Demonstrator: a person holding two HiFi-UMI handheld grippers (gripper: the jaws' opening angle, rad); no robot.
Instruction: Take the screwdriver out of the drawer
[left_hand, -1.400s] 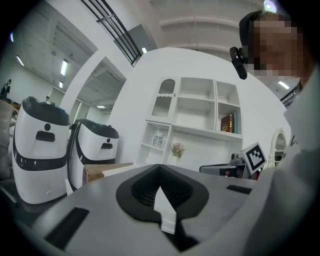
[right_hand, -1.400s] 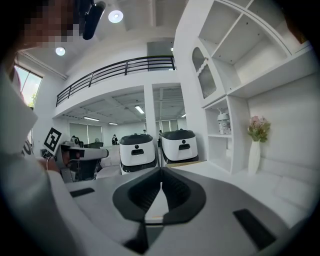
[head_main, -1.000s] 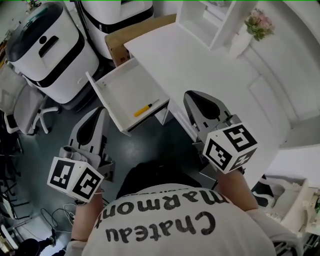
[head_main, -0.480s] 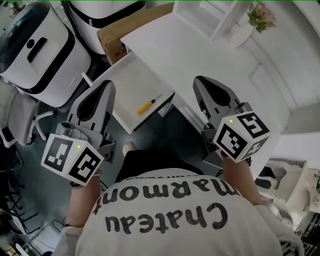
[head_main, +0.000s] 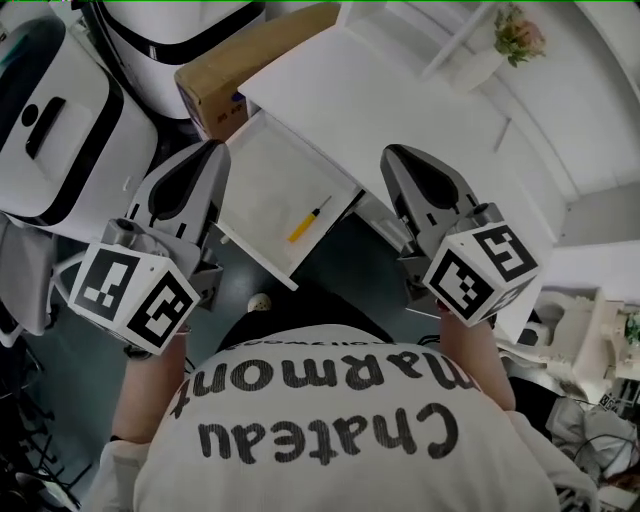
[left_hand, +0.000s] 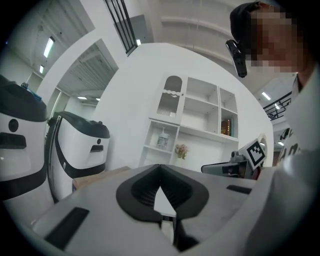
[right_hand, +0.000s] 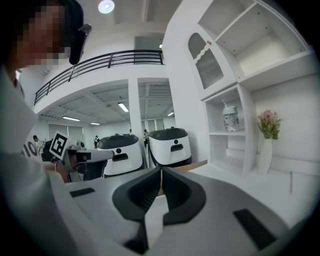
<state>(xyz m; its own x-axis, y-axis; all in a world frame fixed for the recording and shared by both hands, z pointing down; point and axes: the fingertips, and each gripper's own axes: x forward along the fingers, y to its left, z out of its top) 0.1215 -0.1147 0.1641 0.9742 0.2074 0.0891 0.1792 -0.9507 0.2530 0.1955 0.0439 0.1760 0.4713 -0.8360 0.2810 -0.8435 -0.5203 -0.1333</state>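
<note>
1. The screwdriver (head_main: 308, 220), yellow-handled, is seen lying uncovered in the open drawer (head_main: 262, 185), towards its right side.
2. The left tongs (head_main: 212, 152) are held over the drawer's left edge. The right tongs (head_main: 396, 156) are held over the edge of the counter (head_main: 400, 95), just right of the drawer. Both are kept apart from the screwdriver.
3. Both tongs are closed tip to tip, and nothing is gripped.
4. A cardboard box (head_main: 235, 60) is set behind the drawer. White machines (head_main: 45, 120) are placed to its left, and a vase (head_main: 500, 50) of flowers stands at the counter's far side.
5. "Chateau Marmont" is printed on the shirt (head_main: 330, 420).
</note>
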